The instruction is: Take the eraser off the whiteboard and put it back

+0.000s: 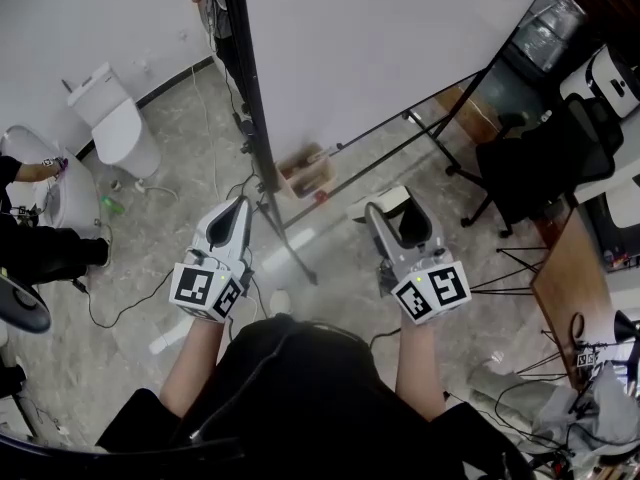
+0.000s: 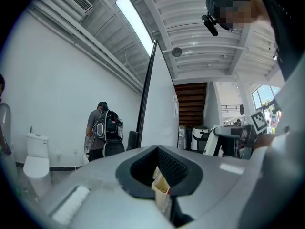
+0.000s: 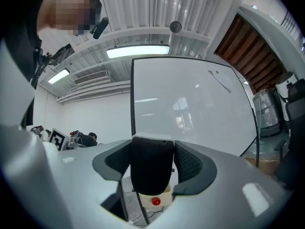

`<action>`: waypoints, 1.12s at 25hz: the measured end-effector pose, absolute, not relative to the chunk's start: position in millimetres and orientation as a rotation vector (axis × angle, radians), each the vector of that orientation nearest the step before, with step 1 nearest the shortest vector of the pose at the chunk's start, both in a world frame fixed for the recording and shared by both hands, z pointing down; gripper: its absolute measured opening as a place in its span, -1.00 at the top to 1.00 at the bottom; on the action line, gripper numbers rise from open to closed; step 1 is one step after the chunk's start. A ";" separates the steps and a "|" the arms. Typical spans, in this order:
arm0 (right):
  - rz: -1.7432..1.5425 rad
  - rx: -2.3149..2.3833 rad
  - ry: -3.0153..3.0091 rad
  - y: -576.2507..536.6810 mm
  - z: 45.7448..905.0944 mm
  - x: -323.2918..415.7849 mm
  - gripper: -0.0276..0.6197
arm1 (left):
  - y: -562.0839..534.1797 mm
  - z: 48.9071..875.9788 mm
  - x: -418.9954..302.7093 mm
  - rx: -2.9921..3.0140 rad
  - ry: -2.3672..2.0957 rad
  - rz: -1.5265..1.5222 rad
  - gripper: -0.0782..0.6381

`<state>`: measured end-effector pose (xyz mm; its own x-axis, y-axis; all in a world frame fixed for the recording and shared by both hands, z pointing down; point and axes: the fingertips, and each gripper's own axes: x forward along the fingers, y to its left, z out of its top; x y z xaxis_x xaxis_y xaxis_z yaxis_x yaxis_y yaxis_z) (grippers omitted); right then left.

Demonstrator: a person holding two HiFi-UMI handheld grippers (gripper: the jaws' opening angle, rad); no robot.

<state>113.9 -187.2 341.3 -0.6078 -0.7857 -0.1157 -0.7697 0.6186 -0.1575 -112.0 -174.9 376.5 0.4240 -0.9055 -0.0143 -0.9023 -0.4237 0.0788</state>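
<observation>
With my right gripper (image 3: 152,160) jaws clamped on the eraser (image 3: 151,173) just off the whiteboard (image 3: 195,109) and my left gripper (image 2: 161,170) closed, empty, I fear a tilted approach could drop it to the floor (image 1: 170,223).

This looks like a big work room or lab. A whiteboard (image 1: 400,48) stands on a metal frame on the stone floor (image 1: 180,228). A toilet (image 1: 115,118) sits out in the open by the wall. Cables (image 1: 130,303) trail about, and an office chair (image 1: 545,163) and desk (image 1: 570,278) stand nearby. Long lamps (image 2: 136,25) hang under a high ribbed ceiling (image 2: 209,42).
</observation>
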 end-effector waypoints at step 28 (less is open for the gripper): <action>-0.161 -1.294 2.674 -191.3 350.0 113.2 0.05 | -173.4 379.3 -109.6 2.591 -1.632 -0.118 0.77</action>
<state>113.2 -191.3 350.0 -0.6105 -0.7854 -0.1024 -0.7673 0.6186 -0.1690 -109.6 -173.4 379.3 0.4305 -0.9023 -0.0240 -0.8964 -0.4305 0.1055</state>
